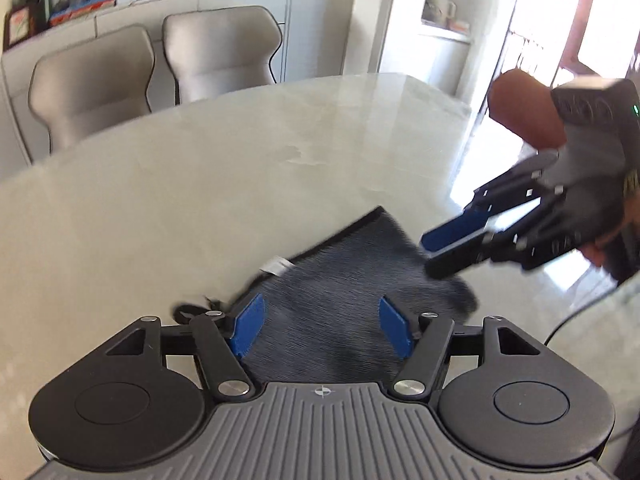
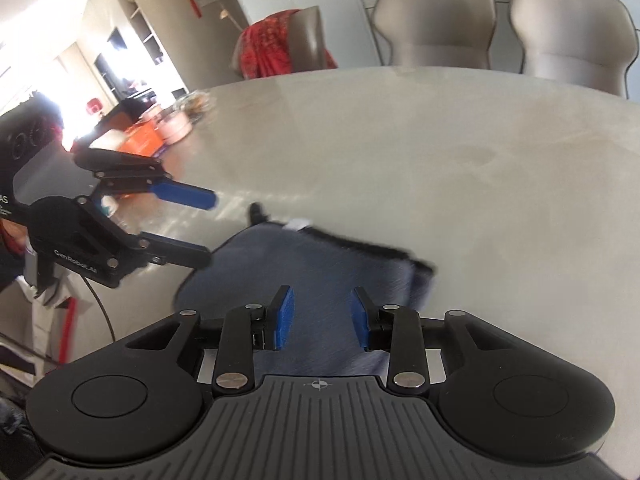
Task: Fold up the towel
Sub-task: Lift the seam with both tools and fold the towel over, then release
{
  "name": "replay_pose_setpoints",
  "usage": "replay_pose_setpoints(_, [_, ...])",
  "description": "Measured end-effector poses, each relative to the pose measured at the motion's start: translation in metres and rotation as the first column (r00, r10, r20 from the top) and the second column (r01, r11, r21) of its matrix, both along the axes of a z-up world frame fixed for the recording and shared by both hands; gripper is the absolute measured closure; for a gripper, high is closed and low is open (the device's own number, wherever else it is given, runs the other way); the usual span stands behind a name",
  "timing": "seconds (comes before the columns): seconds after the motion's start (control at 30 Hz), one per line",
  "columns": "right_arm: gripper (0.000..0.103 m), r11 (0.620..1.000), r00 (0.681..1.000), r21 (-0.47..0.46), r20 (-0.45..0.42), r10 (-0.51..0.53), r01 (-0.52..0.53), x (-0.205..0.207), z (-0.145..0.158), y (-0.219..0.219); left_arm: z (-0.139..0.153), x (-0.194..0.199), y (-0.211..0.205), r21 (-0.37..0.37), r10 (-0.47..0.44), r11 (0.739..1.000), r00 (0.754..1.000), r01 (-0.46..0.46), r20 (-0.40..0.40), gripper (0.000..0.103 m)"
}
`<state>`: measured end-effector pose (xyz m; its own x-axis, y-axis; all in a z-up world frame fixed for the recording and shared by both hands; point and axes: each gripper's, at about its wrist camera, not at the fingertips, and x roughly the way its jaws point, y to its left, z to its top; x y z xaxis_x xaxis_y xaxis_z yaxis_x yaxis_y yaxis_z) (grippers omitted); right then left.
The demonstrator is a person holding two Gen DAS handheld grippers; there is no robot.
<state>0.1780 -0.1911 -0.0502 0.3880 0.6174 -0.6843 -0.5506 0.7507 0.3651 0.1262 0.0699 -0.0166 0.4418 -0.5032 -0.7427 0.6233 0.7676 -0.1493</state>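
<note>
On the table [image 1: 200, 168] lies a dark towel [image 1: 344, 280], seemingly folded already. Left gripper [image 1: 322, 326] and right gripper [image 2: 322, 317] hover above it, jaws apart, holding nothing. Next likely means pinching an edge.

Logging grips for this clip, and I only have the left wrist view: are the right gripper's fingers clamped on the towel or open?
Observer: Open. The right wrist view shows the right gripper with a clear gap, and the towel lying beneath it, unpinched.
Operator: Is the towel folded at all?
Observer: It looks so. Its right-hand edge shows stacked layers.
Operator: Is there anything off to my left?
Observer: A red cloth is draped over a chair.
</note>
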Motion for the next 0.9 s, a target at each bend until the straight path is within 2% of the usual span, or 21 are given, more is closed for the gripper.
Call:
replay_pose_setpoints(0.07, [0.069, 1.0, 1.0, 0.024, -0.019, 0.02, -0.019, -0.009, -0.003, 0.01, -0.007, -0.006, -0.004, -0.01, 0.012, 1.0, 1.0, -0.013, -0.027, 0.036])
replay_pose_setpoints(0.13, [0.069, 1.0, 0.999, 0.011, -0.047, 0.013, -0.013, -0.014, -0.014, 0.018, -0.015, -0.011, -0.007, -0.014, 0.017, 1.0, 0.998, -0.018, -0.056, 0.036])
replay_pose_setpoints(0.23, [0.069, 0.998, 0.995, -0.048, -0.093, -0.037, 0.033, -0.014, -0.027, 0.012, -0.031, -0.015, -0.008, 0.028, 0.021, 0.999, 0.995, -0.018, -0.095, 0.036])
replay_pose_setpoints(0.3, [0.069, 0.998, 0.993, -0.049, -0.104, -0.055, 0.05, -0.016, -0.03, 0.006, -0.04, -0.016, -0.008, 0.057, 0.025, 0.998, 0.993, -0.018, -0.118, 0.036])
replay_pose_setpoints(0.43, [0.069, 0.995, 0.989, -0.05, -0.115, -0.089, 0.083, -0.025, -0.034, -0.008, -0.047, -0.02, -0.006, 0.056, 0.015, 0.998, 0.994, -0.009, -0.106, 0.036])
replay_pose_setpoints(0.53, [0.069, 0.992, 0.991, -0.068, -0.077, -0.111, 0.105, -0.032, -0.026, -0.01, -0.041, -0.022, -0.006, 0.064, 0.048, 0.997, 0.995, -0.042, -0.093, 0.036])
replay_pose_setpoints(0.67, [0.066, 0.986, 0.988, -0.076, -0.029, -0.15, 0.148, -0.042, -0.014, -0.022, -0.029, -0.03, -0.002, 0.017, 0.085, 0.996, 0.995, -0.084, -0.05, 0.035])
replay_pose_setpoints(0.77, [0.065, 0.985, 0.984, -0.033, -0.056, -0.17, 0.168, -0.044, -0.019, -0.031, -0.025, -0.038, 0.001, -0.005, 0.105, 0.994, 0.993, -0.106, -0.051, 0.033])
replay_pose_setpoints(0.9, [0.065, 0.98, 0.976, 0.06, -0.117, -0.182, 0.19, -0.041, -0.029, -0.039, -0.031, -0.042, 0.001, 0.021, 0.107, 0.994, 0.992, -0.106, -0.065, 0.033])
